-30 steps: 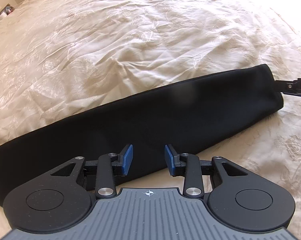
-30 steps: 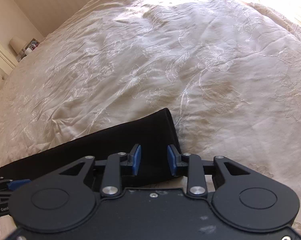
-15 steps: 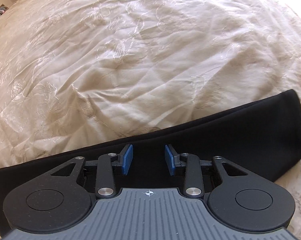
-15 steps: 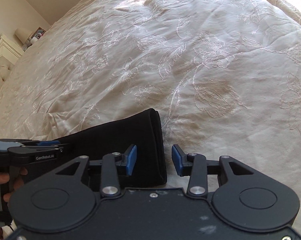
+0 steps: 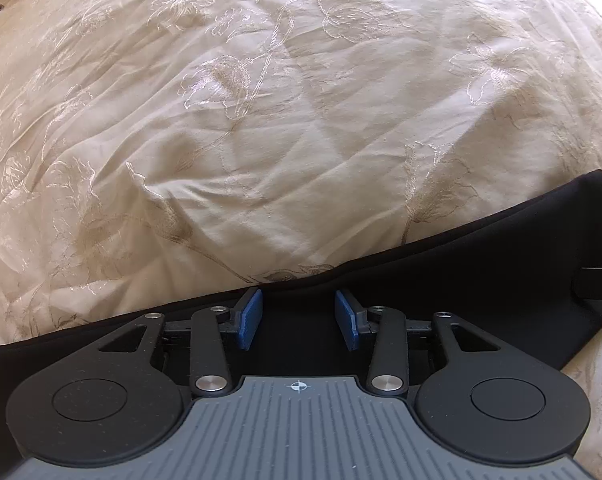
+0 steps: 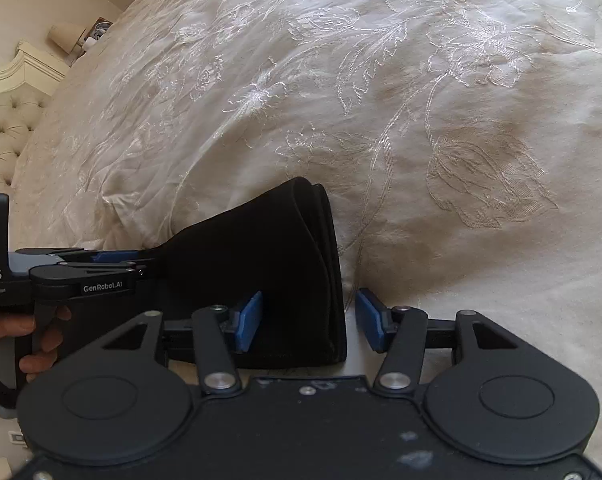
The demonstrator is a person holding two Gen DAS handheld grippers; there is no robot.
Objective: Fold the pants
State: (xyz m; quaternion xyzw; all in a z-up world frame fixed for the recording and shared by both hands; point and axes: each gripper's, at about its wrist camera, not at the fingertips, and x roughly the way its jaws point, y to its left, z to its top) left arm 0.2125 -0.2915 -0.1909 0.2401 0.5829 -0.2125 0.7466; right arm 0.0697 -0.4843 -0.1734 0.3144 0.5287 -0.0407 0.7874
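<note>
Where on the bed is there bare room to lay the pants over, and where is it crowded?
Bare bedspread runs wide beyond the far long edge of the black pants, up toward the headboard. More lies bare right of the pants' folded end. It is crowded along the strip itself: the left gripper and right gripper both hang open over it.

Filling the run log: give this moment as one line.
folded black fabric pants on cream embroidered bedspread | left gripper open, jaws just opening | right gripper open astride pants end, just opening
</note>
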